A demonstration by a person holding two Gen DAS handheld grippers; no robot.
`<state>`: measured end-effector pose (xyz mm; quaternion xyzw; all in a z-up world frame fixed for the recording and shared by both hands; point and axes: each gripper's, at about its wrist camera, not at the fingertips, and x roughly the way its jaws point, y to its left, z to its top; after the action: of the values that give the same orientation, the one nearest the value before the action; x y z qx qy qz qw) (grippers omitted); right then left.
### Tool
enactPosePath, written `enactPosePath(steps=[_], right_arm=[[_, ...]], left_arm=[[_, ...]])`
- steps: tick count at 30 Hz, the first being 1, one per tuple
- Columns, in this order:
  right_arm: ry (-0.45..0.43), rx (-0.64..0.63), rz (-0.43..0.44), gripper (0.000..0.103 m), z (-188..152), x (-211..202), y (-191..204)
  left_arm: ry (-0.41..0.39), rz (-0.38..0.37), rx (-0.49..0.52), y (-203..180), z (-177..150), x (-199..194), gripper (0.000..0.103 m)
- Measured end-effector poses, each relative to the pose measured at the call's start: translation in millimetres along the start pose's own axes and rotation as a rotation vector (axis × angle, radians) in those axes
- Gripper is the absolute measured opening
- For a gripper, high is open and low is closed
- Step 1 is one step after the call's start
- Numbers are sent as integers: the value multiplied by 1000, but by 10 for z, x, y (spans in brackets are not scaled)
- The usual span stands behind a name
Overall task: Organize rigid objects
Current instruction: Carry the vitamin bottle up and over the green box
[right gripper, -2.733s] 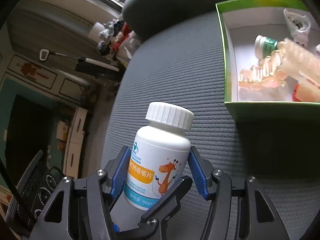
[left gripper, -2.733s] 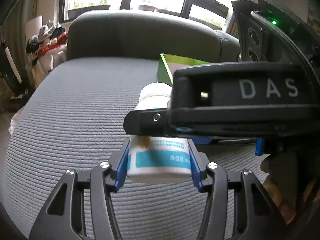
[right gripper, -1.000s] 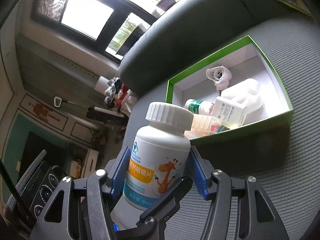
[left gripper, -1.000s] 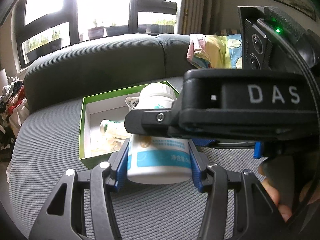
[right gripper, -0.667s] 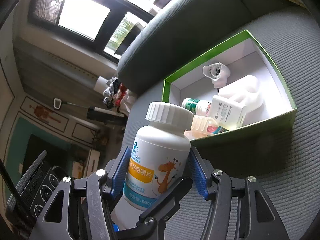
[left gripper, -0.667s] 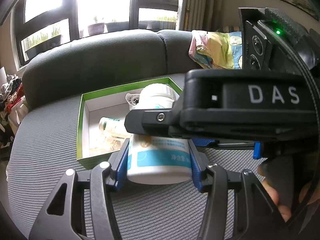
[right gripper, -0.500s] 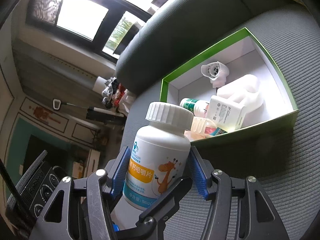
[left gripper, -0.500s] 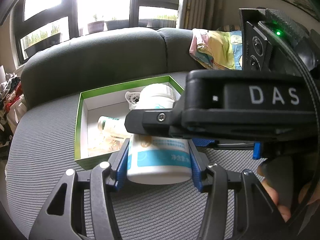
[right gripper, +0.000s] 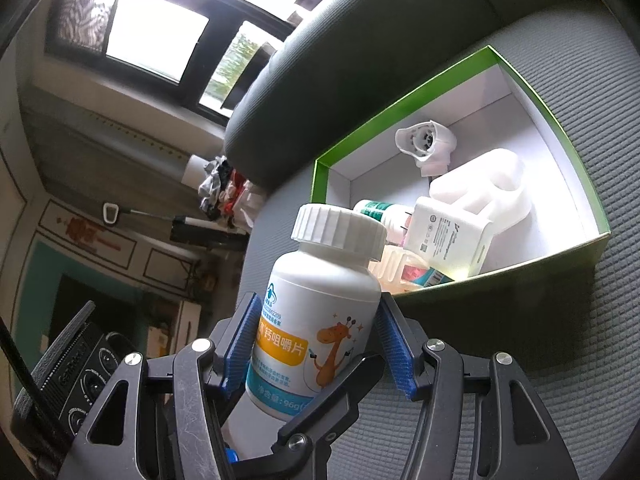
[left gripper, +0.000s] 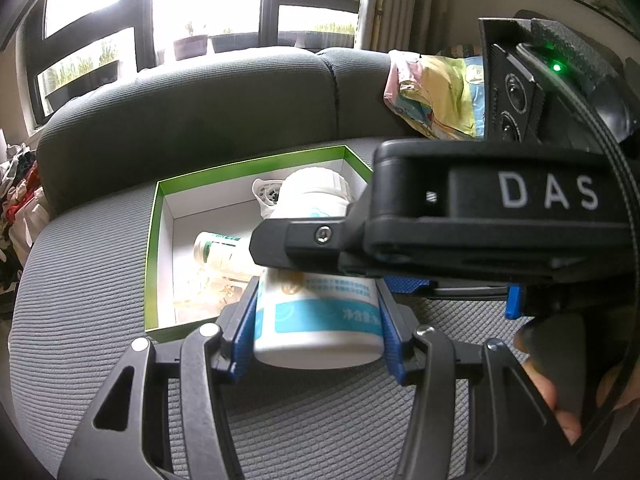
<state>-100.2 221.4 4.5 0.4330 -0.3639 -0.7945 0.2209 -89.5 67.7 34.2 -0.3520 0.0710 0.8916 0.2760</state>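
A white pill bottle [left gripper: 316, 316] with a ribbed cap and a giraffe label [right gripper: 320, 312] is held by both grippers at once. My left gripper [left gripper: 316, 320] is shut on its lower body. My right gripper [right gripper: 316, 340] is shut on its sides, and crosses the left wrist view as a black bar marked DAS [left gripper: 480, 216]. The bottle hangs above the grey sofa seat [left gripper: 80, 280], just in front of an open green box [left gripper: 154, 256] with a white inside [right gripper: 560, 136]. The box holds a small green-capped bottle [left gripper: 220, 248], a white jug [right gripper: 472, 216] and a white nozzle cap [right gripper: 424, 144].
The dark grey sofa backrest [left gripper: 200, 112] rises behind the box. A colourful cloth [left gripper: 436, 96] lies at the back right of the sofa. Clothes are piled off the sofa's left end [left gripper: 16, 192]. Windows fill the wall behind.
Both grippers have carried the bottle from bare sofa seat toward the green box, which now lies closer and more centred. The grip on the bottle has not changed.
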Motion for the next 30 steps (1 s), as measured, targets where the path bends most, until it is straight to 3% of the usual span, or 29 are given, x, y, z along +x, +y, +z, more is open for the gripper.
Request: enactPosePath(steps=[30], right_arm=[[-24,14,-11,60,476,220,-12]], left_arm=[[1,-31,4,244,373,291,51]])
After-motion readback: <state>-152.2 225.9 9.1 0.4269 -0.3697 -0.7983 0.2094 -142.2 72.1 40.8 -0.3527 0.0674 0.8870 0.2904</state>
